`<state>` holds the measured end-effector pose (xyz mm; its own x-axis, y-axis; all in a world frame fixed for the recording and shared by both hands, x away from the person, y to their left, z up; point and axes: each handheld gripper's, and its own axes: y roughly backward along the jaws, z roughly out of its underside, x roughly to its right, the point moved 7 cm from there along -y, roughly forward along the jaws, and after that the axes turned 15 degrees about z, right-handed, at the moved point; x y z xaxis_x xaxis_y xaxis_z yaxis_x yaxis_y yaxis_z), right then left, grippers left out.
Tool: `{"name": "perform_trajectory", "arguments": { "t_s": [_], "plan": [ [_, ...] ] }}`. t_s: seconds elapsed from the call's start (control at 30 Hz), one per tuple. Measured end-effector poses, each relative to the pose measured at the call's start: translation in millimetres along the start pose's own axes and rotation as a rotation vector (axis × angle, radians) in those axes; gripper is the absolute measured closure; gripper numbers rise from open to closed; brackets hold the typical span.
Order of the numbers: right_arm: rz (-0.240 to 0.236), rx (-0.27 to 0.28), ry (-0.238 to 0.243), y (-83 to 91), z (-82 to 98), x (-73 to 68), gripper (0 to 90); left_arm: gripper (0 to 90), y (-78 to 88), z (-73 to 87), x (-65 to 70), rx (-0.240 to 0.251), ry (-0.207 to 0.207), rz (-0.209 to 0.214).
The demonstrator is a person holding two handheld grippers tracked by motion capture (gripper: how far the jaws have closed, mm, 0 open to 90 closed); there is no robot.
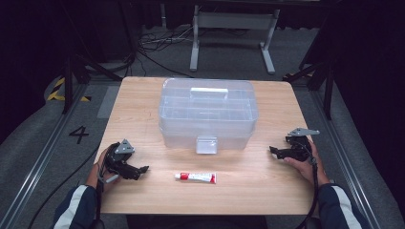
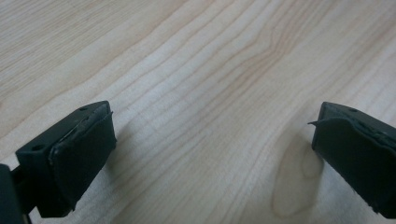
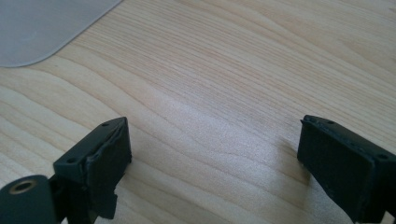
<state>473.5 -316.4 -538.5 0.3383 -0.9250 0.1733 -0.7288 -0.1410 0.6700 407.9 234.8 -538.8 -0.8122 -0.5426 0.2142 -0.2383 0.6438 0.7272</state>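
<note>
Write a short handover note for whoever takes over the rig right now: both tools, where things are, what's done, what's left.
Left tool: open, holding nothing, low over the light wooden table near its left front.
Right tool: open, holding nothing, near the right edge.
Small red-and-white tube: lies flat at the front centre, between the tools, touched by neither.
Clear plastic lidded storage box: mid-table behind the tube, lid down.
Done: nothing visibly.
Left: probably picking up the tube and opening the box.

Even overhead light falls on the pale wood-grain worktop (image 1: 267,181), while the surrounding floor sinks into dark. The clear plastic lidded box (image 1: 208,113) shows faint glare. In both gripper views, near black jaws blur softly and cast short shadows.
</note>
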Motion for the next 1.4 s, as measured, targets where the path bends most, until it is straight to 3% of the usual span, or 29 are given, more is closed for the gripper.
{"name": "perform_trajectory", "arguments": {
  "t_s": [0.6,0.73,0.8,1.1,1.4],
  "plan": [
    [-0.015,-0.015,0.022,0.4,-0.3,1.7,10.5,0.4,2.5,2.2,-0.9,-0.007,-0.033,0.017],
    [-0.029,-0.02,0.026,3.4,-0.7,1.2,18.4,0.4,3.3,3.1,-1.5,-0.011,-0.055,0.04],
    [-0.016,-0.019,0.055,5.0,-1.9,0.5,19.3,0.4,3.2,3.1,-1.3,-0.009,-0.051,0.04],
    [-0.055,0.068,0.07,31.7,-19.9,-7.0,22.5,0.4,3.3,3.3,-1.2,-0.009,-0.049,0.038],
    [-0.045,0.129,0.087,50.9,-36.1,-8.5,24.4,0.4,3.3,3.3,-1.2,-0.009,-0.048,0.038]
  ]
}}
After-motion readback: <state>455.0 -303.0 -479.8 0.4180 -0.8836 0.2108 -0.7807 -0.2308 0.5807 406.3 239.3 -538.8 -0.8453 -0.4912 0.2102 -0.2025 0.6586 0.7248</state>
